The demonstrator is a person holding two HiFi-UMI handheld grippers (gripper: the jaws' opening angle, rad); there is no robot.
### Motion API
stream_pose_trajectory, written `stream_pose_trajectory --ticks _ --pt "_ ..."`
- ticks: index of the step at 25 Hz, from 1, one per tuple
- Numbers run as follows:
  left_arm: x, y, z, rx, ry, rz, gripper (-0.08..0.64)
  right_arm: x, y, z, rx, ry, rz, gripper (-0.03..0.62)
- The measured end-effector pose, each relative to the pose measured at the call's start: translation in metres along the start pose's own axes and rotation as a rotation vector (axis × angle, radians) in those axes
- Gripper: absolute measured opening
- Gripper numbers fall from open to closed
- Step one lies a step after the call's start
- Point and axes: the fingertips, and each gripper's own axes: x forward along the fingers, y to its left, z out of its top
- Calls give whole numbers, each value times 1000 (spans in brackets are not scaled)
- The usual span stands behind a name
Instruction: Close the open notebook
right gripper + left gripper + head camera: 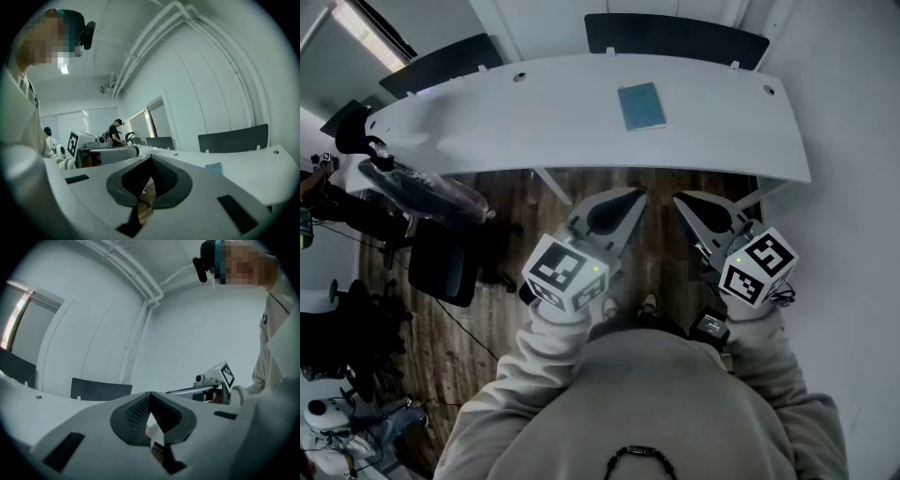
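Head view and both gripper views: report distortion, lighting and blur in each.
Head view: the fisheye bows the white table into an arc; the notebook is sharp and evenly lit. Left gripper view: round black vignette, cool dim light, glare from the window at far left. Right gripper view: same vignette, ceiling pipes curved, a bright ceiling lamp, the notebook small but distinct.

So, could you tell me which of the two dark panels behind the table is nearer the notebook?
The right panel, almost directly behind the notebook; the left panel stands far off by the left end of the table.
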Motion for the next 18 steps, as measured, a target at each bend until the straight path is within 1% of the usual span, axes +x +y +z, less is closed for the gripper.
stream_pose_trajectory --ticks 4,6,8,10,11,14,16,18 --pt "1 -3 2 15 -2 -8 -2 -1 2 3 -11 0 -8 20" --pt "0 -3 4 34 5 2 -2 -1 3 3 -22 6 1 20" --pt "1 -2 5 61 17 18 -2 -1 3 2 -7 11 16 20" --pt "3 -3 8 55 7 14 -2 -1 0 -1 24 7 28 20" --pt "4 -4 8 53 5 13 -2 -2 -3 -2 36 -1 23 20" --pt "8 -10 3 79 26 7 -2 -9 -10 -4 38 -23 0 20" --pt "7 -16 4 61 16 -19 -2 -13 -15 -2 40 -34 -9 20" --pt "5 -17 3 88 28 -8 -2 -17 -18 1 41 -45 -16 20"
